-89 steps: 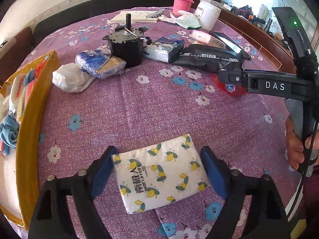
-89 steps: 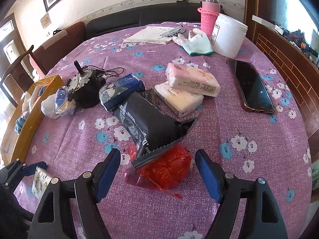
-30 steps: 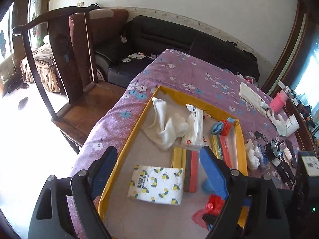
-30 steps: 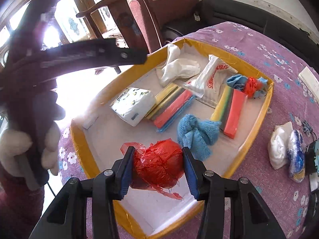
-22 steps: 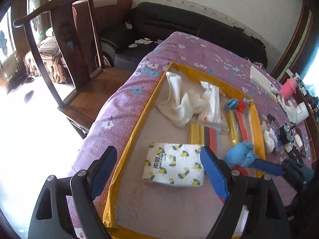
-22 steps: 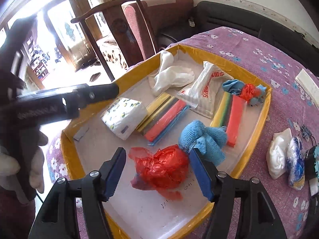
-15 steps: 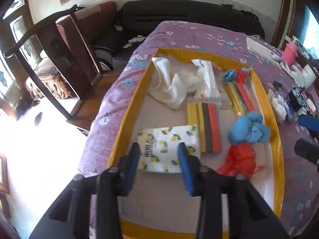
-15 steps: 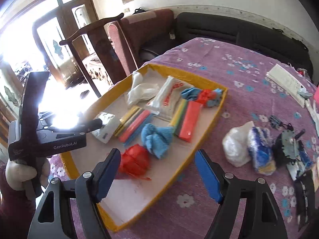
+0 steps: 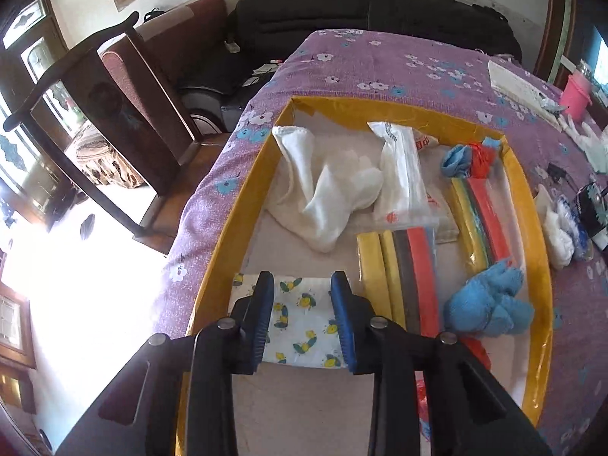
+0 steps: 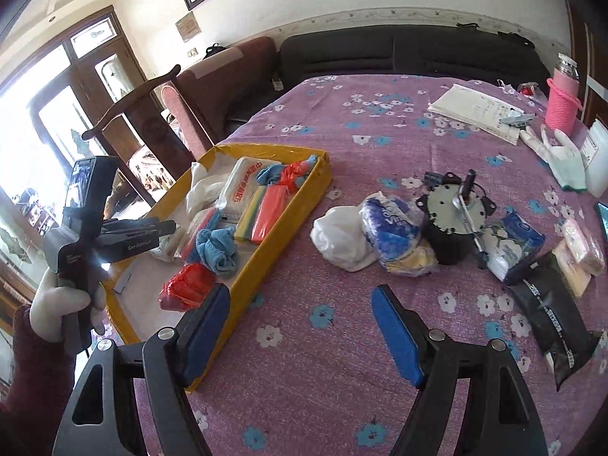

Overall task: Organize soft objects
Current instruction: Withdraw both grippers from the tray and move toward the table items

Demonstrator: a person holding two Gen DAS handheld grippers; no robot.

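Gloved hand (image 10: 60,304) at the far left of the right wrist view grips the handle of the left gripper (image 9: 302,279), which reaches in over the near end of the yellow tray (image 9: 228,228). Its jaws stand only narrowly apart and are opening. They pinch nothing. The lemon-print tissue pack (image 9: 300,323) lies flat on the tray floor beneath them, against the tray's left wall, and is wider than the gap between the pads.

Inside the tray, a white cloth (image 9: 326,197) is crumpled toward the far left corner. A clear bag of tissues (image 9: 402,182) lies just right of it. A row of coloured sponge strips (image 9: 410,266) sits mid-tray beside the tissue pack. A blue cloth (image 9: 490,304) is bunched near the tray's right wall, and a red plastic bag (image 10: 186,285) lies at the near end.

Right of the tray, the right gripper (image 10: 302,294) is spread wide and empty, over the purple flowered tablecloth (image 10: 380,114) just outside the tray's right wall. Farther right of the tray, well clear of it, a white bundle (image 10: 338,239) touches a blue-and-white pack (image 10: 391,228). Next comes a black motor (image 10: 452,224), and a black pouch (image 10: 554,323) lies farthest from the tray.
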